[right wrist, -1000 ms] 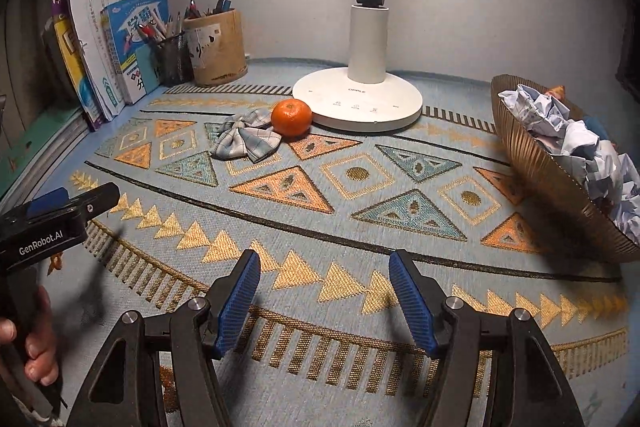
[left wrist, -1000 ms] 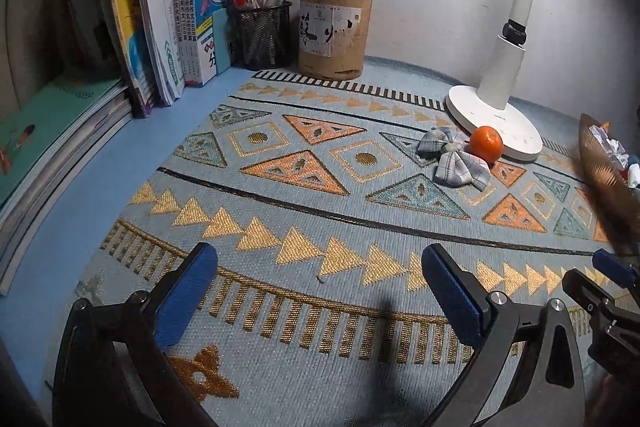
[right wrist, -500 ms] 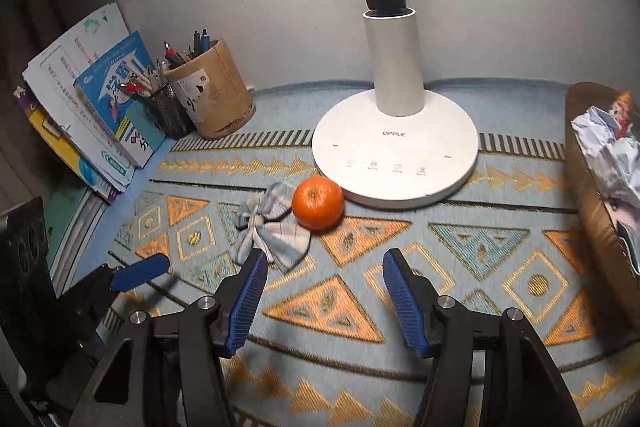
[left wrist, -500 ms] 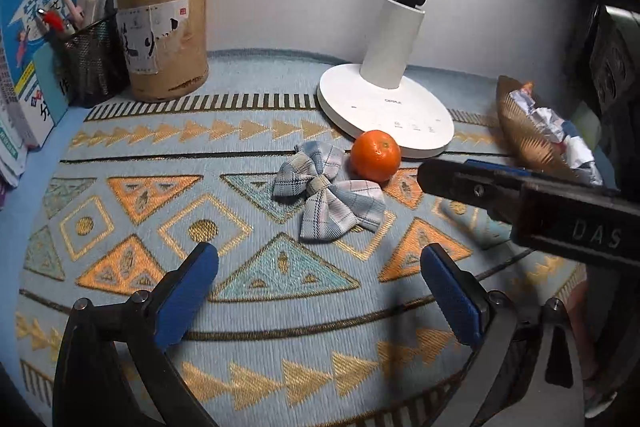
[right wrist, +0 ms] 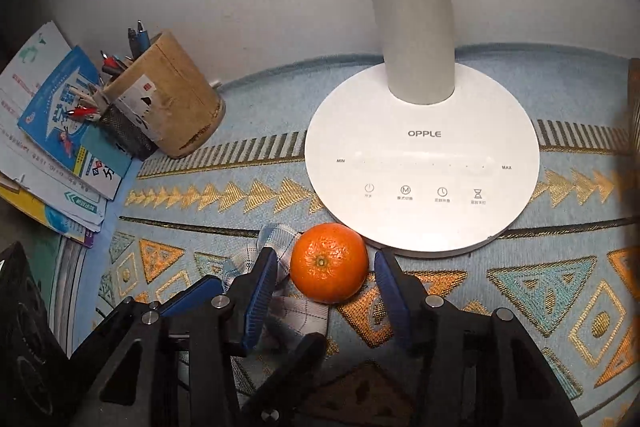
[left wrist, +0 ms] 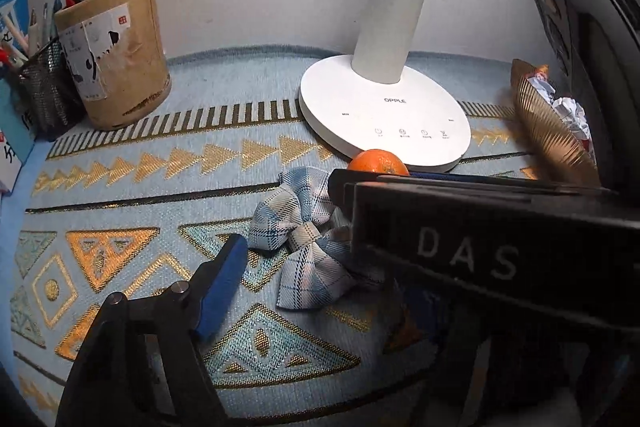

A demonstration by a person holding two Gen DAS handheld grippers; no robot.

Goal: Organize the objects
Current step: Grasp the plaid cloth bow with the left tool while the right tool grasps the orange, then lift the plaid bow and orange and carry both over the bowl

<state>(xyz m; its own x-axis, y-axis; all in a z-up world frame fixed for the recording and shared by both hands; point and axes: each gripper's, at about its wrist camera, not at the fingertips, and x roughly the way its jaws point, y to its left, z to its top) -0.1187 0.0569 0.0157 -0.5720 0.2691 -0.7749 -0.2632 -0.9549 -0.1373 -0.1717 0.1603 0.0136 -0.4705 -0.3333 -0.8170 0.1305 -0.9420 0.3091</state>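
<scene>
An orange mandarin (right wrist: 329, 262) lies on the patterned mat beside a plaid fabric bow (left wrist: 304, 239). My right gripper (right wrist: 326, 291) is open, its blue pads either side of the mandarin, not touching it. My left gripper (left wrist: 320, 279) is open around the bow; only its left finger (left wrist: 218, 287) shows, the right gripper's body hides the other. The mandarin's top (left wrist: 378, 162) peeks over that body. The bow (right wrist: 276, 247) is partly hidden behind the fingers in the right wrist view.
A white lamp base (right wrist: 422, 163) stands just behind the mandarin. A brown pen holder (left wrist: 114, 55) and a mesh pen cup (left wrist: 44, 87) stand at back left, with books (right wrist: 60, 147). A ribbed brown bowl (left wrist: 548, 127) of crumpled paper is at right.
Both grippers moved forward toward the back of the mat. The right gripper now straddles the mandarin; the left now straddles the bow, with the right gripper's body crossing its view.
</scene>
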